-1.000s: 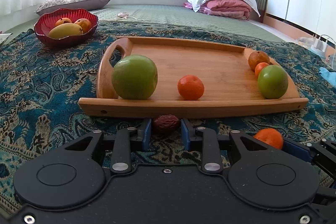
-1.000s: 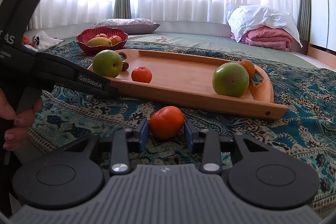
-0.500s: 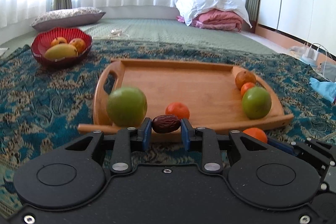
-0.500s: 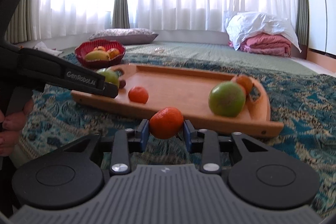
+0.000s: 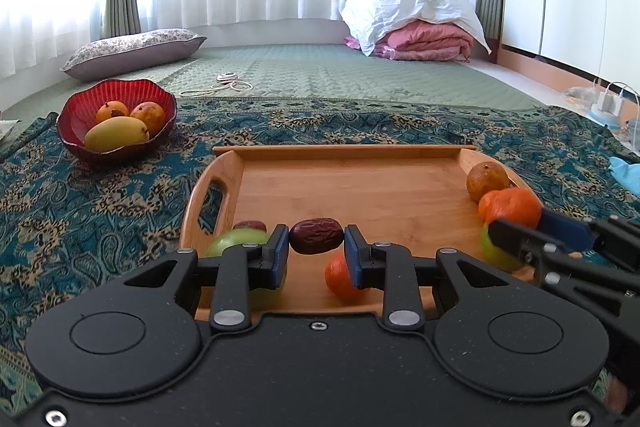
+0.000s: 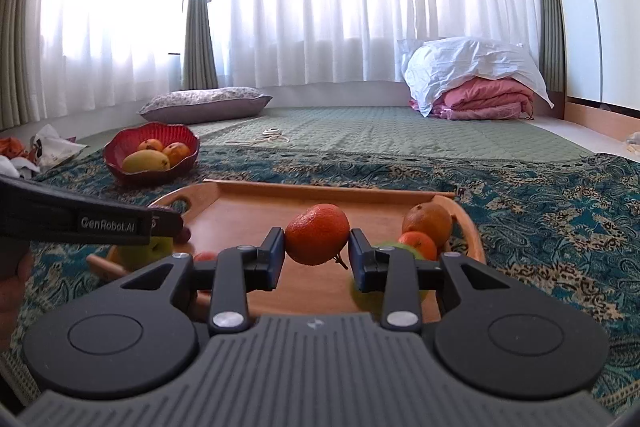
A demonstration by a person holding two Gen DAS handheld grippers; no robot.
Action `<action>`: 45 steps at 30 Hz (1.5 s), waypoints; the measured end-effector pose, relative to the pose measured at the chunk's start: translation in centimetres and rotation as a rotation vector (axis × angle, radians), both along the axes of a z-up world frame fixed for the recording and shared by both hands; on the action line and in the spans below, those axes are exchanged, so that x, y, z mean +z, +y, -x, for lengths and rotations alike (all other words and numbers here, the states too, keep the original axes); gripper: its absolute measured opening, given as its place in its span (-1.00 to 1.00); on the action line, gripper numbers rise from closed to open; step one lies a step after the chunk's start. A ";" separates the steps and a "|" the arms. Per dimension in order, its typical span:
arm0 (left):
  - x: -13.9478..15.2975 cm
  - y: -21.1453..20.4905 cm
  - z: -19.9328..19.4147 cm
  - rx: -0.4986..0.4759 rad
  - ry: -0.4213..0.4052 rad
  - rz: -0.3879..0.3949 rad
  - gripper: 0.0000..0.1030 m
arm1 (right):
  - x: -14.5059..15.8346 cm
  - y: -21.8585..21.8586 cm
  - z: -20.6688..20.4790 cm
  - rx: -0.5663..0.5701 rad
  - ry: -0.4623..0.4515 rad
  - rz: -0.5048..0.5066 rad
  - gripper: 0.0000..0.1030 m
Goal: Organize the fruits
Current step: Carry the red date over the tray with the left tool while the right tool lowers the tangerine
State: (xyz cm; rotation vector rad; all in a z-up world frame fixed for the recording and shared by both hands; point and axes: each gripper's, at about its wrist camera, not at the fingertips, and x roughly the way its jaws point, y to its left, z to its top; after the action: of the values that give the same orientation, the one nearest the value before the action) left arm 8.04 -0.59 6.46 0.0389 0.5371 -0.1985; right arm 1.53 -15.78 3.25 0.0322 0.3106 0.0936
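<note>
tangerine in r tongs

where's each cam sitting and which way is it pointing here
Left wrist: on the left gripper, looking forward over the wooden tray; its fingers pinch a date; the right gripper enters at right.
Right wrist: on the right gripper, facing the tray toward the curtains; its fingers clamp a tangerine; the left gripper's side crosses at left.
Shared: tray, red bowl, pink bedding.
</note>
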 end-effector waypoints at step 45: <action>-2.4 -1.2 -11.9 0.008 0.188 -0.062 -0.45 | -0.1 -2.0 -10.8 -0.043 0.217 -0.002 -0.25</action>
State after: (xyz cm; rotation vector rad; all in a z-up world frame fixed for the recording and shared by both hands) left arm 19.93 -1.74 4.04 0.0784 0.7304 -0.1784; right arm 12.32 -17.75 3.13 0.0511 0.5268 0.0481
